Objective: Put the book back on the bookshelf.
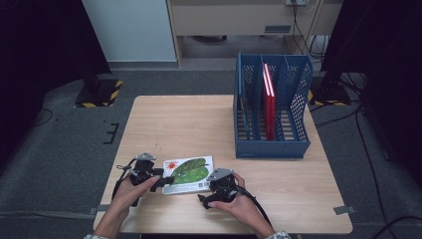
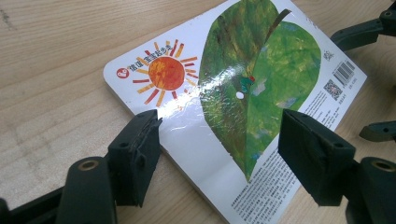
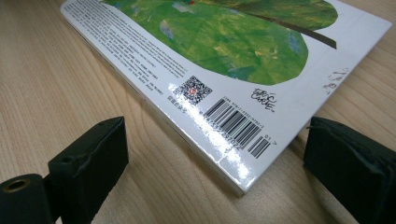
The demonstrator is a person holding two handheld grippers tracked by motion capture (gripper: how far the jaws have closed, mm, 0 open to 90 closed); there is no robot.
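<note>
Both grippers [image 1: 158, 180] [image 1: 205, 195], seemingly unclenched, flank a book [image 1: 189, 174] on the wooden table [image 1: 189, 124] over grey carpet [image 1: 59, 149].

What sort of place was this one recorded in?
Probably a lab or office recording room: a wooden table on grey carpet, a blue file rack, hazard-striped stand bases and loose cables.

Lab, taped stand bases [image 1: 98, 93], floor cables [image 1: 369, 149]
</note>
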